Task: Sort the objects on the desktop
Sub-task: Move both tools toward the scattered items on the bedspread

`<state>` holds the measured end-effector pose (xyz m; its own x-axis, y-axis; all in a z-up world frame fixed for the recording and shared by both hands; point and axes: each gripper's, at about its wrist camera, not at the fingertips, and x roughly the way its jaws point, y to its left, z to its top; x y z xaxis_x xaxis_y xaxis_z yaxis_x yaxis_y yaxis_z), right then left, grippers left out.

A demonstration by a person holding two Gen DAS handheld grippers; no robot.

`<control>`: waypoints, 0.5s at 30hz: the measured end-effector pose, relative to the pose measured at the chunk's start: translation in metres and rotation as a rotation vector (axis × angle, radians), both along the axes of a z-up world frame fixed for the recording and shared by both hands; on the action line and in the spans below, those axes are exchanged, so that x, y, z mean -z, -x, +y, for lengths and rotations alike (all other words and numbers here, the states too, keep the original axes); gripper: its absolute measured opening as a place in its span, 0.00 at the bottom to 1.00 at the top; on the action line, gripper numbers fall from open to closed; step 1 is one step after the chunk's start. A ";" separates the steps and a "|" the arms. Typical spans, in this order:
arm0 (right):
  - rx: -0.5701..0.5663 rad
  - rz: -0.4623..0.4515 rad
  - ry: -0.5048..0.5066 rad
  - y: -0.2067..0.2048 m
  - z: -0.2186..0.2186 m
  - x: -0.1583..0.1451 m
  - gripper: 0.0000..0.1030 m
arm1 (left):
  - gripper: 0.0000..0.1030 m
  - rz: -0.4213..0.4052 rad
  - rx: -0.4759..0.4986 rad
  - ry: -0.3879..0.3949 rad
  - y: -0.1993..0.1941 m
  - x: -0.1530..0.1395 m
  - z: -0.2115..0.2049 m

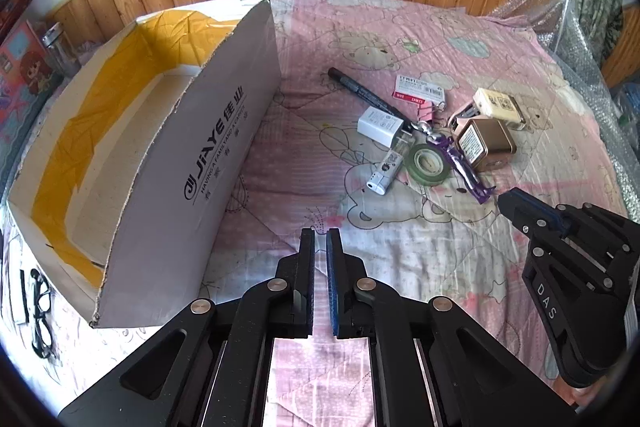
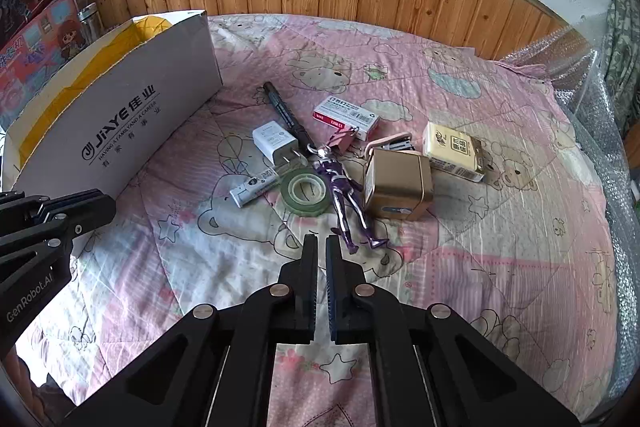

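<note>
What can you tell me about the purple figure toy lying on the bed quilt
The purple figure toy is a small glossy humanoid, plastic by the look, with a silver head and purple limbs. It lies flat on the pink quilt, head toward the far wall, legs pointing at the right gripper, which is not touching it. It lies close between the green tape roll and gold tin; whether they touch is unclear.

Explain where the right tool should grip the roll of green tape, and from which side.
The green tape roll lies flat with its hole facing up. Come from above: one finger into the hole, one outside the near rim, pinching the wall. The purple figure crowds its right side.
</note>
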<state>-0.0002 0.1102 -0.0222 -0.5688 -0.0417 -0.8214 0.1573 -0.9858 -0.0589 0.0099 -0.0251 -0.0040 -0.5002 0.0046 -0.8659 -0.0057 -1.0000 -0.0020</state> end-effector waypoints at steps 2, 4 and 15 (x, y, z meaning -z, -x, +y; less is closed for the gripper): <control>-0.007 0.004 0.004 0.001 -0.006 -0.003 0.02 | 0.04 0.020 -0.003 -0.002 0.000 -0.005 -0.003; -0.013 0.001 0.013 0.004 -0.010 -0.006 0.01 | 0.03 0.033 -0.004 -0.001 0.001 -0.010 -0.005; -0.045 0.015 0.024 0.012 -0.034 -0.021 0.01 | 0.02 0.103 -0.020 0.010 0.008 -0.034 -0.019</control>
